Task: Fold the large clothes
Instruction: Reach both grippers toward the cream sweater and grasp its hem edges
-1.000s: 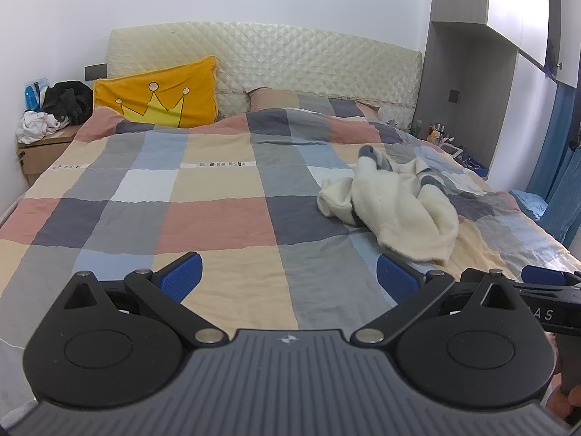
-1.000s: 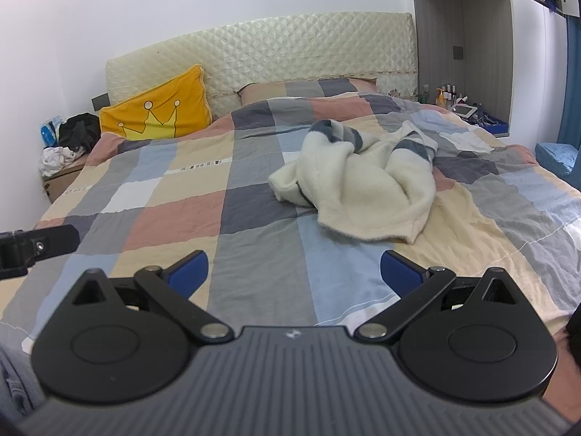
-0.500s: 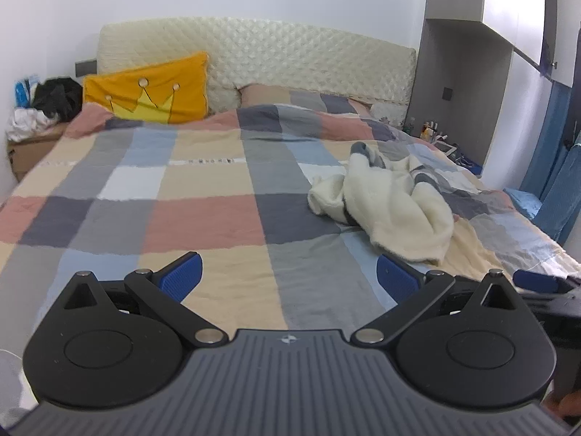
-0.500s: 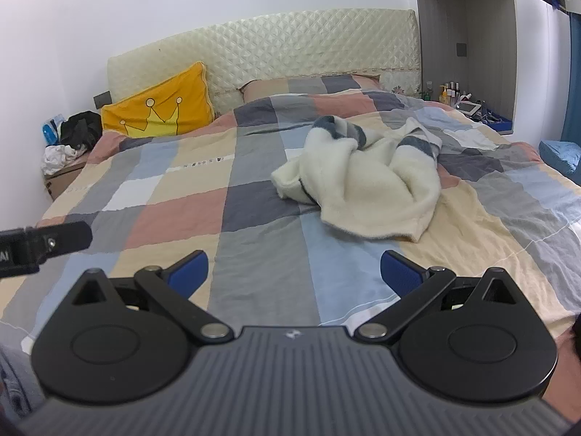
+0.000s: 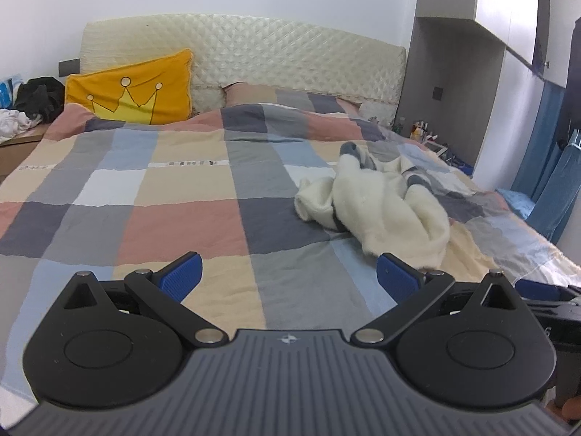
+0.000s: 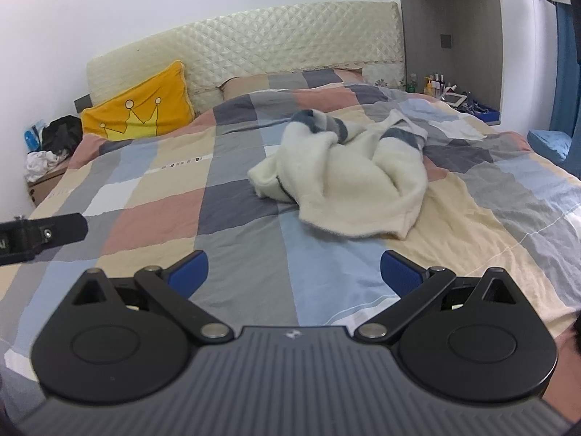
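Cream fleece garment (image 6: 348,185), with grey-blue banded cuffs, lies crumpled in a heap on the patchwork quilt (image 6: 239,247), unfolded and untouched. In the right wrist view it sits at about twelve o'clock, just beyond the right gripper (image 6: 294,272), whose blue-padded tongs stand wide apart with nothing between them. In the left wrist view the same heap (image 5: 377,203) lies toward two o'clock of the left gripper (image 5: 288,274), and those tongs are spread wide and empty too.

Both tools are held level and low over the foot end of the bed, pointing toward the quilted headboard (image 5: 254,54). The left tool's tip shows at nine o'clock in the right view (a black bar only), and the right tool's blue tip at four o'clock in the left view. An orange crown pillow (image 5: 134,94) leans against the headboard at eleven o'clock.
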